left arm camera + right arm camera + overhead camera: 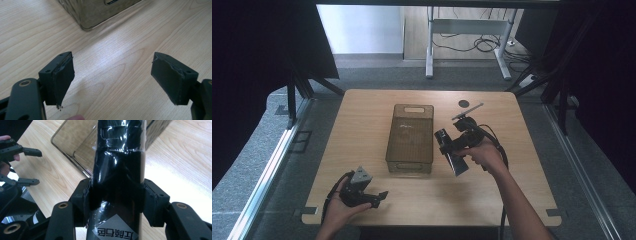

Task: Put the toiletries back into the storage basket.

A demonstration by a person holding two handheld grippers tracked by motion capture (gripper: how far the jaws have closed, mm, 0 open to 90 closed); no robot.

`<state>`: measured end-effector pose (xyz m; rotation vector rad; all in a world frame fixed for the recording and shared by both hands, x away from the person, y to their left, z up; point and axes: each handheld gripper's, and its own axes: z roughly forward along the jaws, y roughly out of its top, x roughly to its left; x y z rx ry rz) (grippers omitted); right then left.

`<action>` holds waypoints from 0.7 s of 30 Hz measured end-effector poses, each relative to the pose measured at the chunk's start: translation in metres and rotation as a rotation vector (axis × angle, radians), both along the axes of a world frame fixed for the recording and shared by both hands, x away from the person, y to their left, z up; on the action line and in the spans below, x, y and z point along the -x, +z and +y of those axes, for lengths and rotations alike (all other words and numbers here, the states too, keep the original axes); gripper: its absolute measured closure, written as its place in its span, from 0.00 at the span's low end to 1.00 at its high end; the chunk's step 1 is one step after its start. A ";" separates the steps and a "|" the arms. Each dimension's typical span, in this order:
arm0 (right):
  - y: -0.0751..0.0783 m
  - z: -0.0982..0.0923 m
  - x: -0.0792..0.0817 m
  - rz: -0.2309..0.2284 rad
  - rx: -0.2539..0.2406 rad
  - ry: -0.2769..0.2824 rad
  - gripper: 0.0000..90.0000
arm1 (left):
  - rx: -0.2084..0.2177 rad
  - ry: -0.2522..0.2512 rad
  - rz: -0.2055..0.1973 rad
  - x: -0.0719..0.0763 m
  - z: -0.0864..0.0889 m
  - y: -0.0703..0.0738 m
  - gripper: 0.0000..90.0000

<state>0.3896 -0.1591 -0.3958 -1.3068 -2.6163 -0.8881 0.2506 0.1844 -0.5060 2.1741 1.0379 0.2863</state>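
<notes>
A clear brown plastic bin (409,137) stands empty in the middle of the wooden table (362,115). My right gripper (451,146) hovers just right of the bin, shut on a black shiny packet (455,162) with a white label. In the right gripper view the jaws clamp the black packet (117,170) at its sides, above the bin (72,142). My left gripper (381,198) rests near the table's front edge, left of centre, open with nothing between its fingers. Its view shows the gripper (112,77) over bare wood, with a bin corner (97,12) ahead.
A small black disc (463,103) lies on the table behind the right gripper. Beyond the table stands a desk frame (429,50) with cables on the floor. Dark curtains hang on both sides. My left gripper (31,166) also appears far left in the right gripper view.
</notes>
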 end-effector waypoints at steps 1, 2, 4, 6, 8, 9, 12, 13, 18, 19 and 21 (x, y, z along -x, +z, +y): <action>0.001 0.002 -0.001 0.002 -0.001 0.001 0.52 | 0.001 0.000 0.000 0.000 0.000 0.000 0.21; 0.001 0.005 -0.002 0.001 0.000 0.003 0.52 | 0.001 0.000 0.000 0.000 0.000 0.000 0.21; 0.002 0.011 -0.005 0.003 0.001 0.010 0.52 | 0.001 0.000 0.000 0.000 0.000 0.000 0.21; 0.003 0.013 -0.006 0.004 0.000 0.012 0.52 | 0.002 0.000 0.001 0.000 0.000 0.000 0.21; 0.003 0.019 -0.008 0.006 0.002 0.019 0.52 | -0.001 -0.002 0.000 0.000 0.000 0.000 0.21; 0.004 0.021 -0.009 0.007 0.001 0.023 0.52 | 0.000 -0.001 0.000 0.000 0.000 0.000 0.21; 0.005 0.026 -0.014 0.010 0.004 0.028 0.52 | 0.003 0.000 0.001 0.000 0.000 0.000 0.21; 0.005 0.030 -0.017 0.011 0.004 0.026 0.52 | 0.004 0.000 0.001 0.000 0.000 -0.001 0.21; 0.005 0.038 -0.021 0.021 0.009 0.037 0.52 | -0.001 -0.003 0.002 -0.001 0.001 -0.001 0.21; 0.005 0.041 -0.022 0.023 0.008 0.038 0.52 | -0.001 -0.002 0.002 -0.001 0.001 -0.001 0.21; 0.004 0.047 -0.026 0.023 0.011 0.042 0.52 | 0.000 -0.001 0.003 -0.001 0.001 -0.001 0.21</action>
